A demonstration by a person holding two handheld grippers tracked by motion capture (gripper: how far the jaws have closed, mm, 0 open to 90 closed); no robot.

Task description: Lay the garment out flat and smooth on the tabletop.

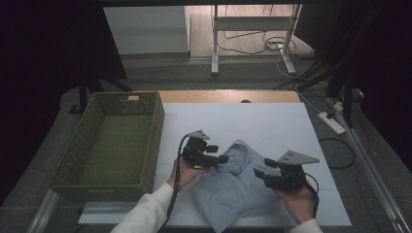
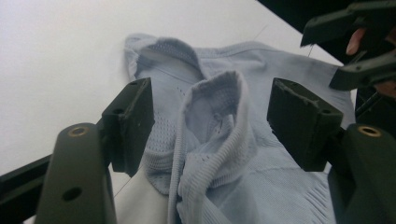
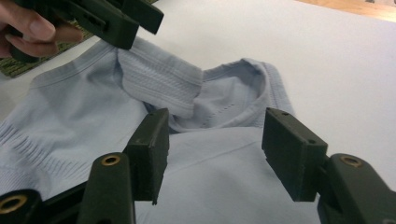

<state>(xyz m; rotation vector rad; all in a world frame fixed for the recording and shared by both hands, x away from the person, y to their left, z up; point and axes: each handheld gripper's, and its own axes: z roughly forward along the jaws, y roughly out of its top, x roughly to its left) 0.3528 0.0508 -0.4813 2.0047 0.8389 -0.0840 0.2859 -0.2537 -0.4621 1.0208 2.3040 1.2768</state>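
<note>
The garment [image 1: 233,187] lies on the table [image 1: 272,121], between the left gripper [image 1: 221,159] and the right gripper [image 1: 260,173]. The left gripper sits at the garment's left edge, the right gripper at its right edge, and the two point toward each other across it. Left of the left gripper, beside the table's left side, stands the basket [image 1: 73,155]. In the left gripper view, a raised fold [image 2: 219,121] of the garment stands between the gripper's spread jaws, with the right gripper beyond it. In the right gripper view, the neck opening [image 3: 233,93] lies ahead of the parted jaws, the left gripper [image 3: 126,21] beyond and to the left.
</note>
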